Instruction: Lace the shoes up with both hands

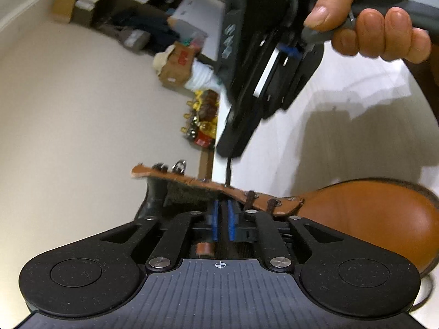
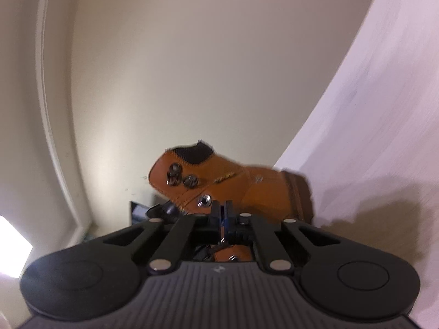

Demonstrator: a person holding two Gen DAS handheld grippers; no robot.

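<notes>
A tan leather boot (image 1: 365,219) lies on the white table, toe to the right, with its eyelet flap (image 1: 208,185) and metal hooks (image 1: 179,166) raised in front of me. My left gripper (image 1: 222,213) sits just under that flap, blue pads nearly together on a dark strip that looks like the lace. My right gripper (image 1: 229,150), held by a hand (image 1: 378,27), hangs above the flap, shut on the dark lace (image 1: 228,170) that runs straight down to an eyelet. In the right wrist view the right gripper (image 2: 222,211) is shut close to the boot (image 2: 247,186), beside an eyelet (image 2: 204,200).
The white table (image 1: 343,137) spreads to the right, its edge running past the boot. Beyond that edge, cardboard boxes (image 1: 178,63) and small colourful bottles (image 1: 203,118) sit on the floor. A pale wall (image 2: 192,68) fills the right wrist view behind the boot.
</notes>
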